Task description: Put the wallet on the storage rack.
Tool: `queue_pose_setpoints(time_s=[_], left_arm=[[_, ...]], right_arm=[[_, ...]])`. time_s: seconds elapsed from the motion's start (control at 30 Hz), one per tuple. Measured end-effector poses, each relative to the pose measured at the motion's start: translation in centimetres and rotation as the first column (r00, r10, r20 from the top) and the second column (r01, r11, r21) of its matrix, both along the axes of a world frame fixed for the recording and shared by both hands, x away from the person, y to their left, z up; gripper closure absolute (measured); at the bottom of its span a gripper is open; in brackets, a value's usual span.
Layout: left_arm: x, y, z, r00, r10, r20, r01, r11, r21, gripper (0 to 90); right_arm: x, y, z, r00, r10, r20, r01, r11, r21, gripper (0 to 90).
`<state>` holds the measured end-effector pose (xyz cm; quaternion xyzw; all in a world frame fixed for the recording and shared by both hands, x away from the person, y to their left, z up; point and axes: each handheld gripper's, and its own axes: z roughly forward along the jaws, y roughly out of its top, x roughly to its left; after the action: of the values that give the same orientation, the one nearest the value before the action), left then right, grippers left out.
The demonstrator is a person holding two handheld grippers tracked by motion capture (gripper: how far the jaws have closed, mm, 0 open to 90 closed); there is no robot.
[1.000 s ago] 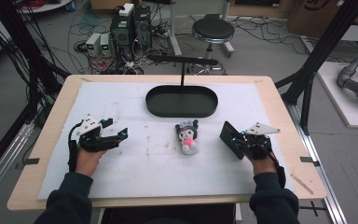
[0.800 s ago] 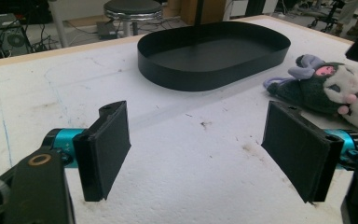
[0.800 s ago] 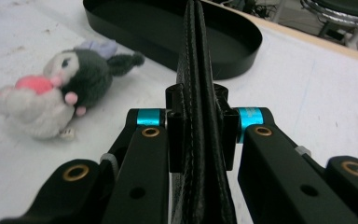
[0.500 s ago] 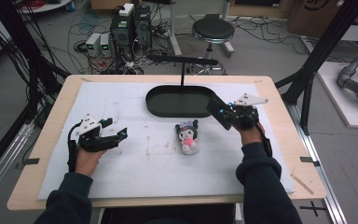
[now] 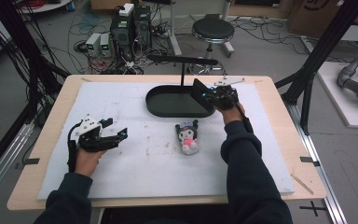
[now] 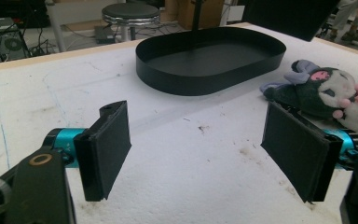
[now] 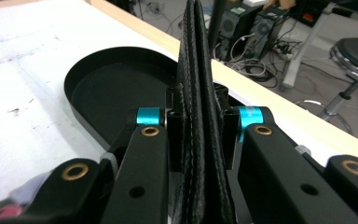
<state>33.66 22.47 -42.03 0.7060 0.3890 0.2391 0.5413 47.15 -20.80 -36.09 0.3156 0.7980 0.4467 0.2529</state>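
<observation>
The right gripper (image 5: 204, 94) is clamped on a flat black wallet (image 7: 200, 107) (held on edge) over the tray's (image 5: 168, 109) right end. Tray lies directly beneath, long axis left-right. The left gripper (image 5: 117, 136) rests open, well apart to the near left.

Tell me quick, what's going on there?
Right gripper shut on black leather wallet, over the black oval tray. Left gripper open, empty. Plush doll lies clear of the tray.

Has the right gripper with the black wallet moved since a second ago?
Yes. The right gripper, shut on the black wallet, went from beside the plush toy up to the black tray's right end.
</observation>
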Motion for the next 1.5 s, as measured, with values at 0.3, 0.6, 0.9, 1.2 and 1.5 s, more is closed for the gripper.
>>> queue_pose_setpoints(time_s=[0.3, 0.6, 0.9, 1.2, 1.5], left_arm=[[0.0, 0.0, 0.0, 1.0, -0.005, 0.0, 0.005, 1.0, 0.006, 23.2], [0.0, 0.0, 0.0, 1.0, -0.008, -0.001, 0.009, 1.0, 0.005, 23.2], [0.0, -0.1, 0.0, 0.9999, -0.009, -0.004, 0.009, 0.9999, 0.007, 23.2], [-0.1, 0.0, -0.1, 1.0, -0.006, -0.002, 0.006, 1.0, 0.008, 23.2], [-0.3, 0.2, -0.2, 1.0, 0.0, 0.003, 0.0, 1.0, 0.006, 24.4]], right_arm=[[2.3, 3.4, -1.4, 0.9997, 0.017, -0.018, -0.018, 0.999, -0.035, 79.6], [3.6, 5.0, -2.9, 0.9987, 0.002, -0.052, -0.003, 1.0, -0.018, 79.6], [4.6, 6.2, -4.3, 0.9946, 0.004, -0.103, -0.001, 0.999, 0.033, 79.4], [5.2, 4.9, -4.5, 0.9719, -0.125, -0.2, 0.154, 0.978, 0.138, 57.9], [4.7, 3.3, -3.9, 0.9569, -0.264, -0.12, 0.262, 0.964, -0.035, 47.0]])
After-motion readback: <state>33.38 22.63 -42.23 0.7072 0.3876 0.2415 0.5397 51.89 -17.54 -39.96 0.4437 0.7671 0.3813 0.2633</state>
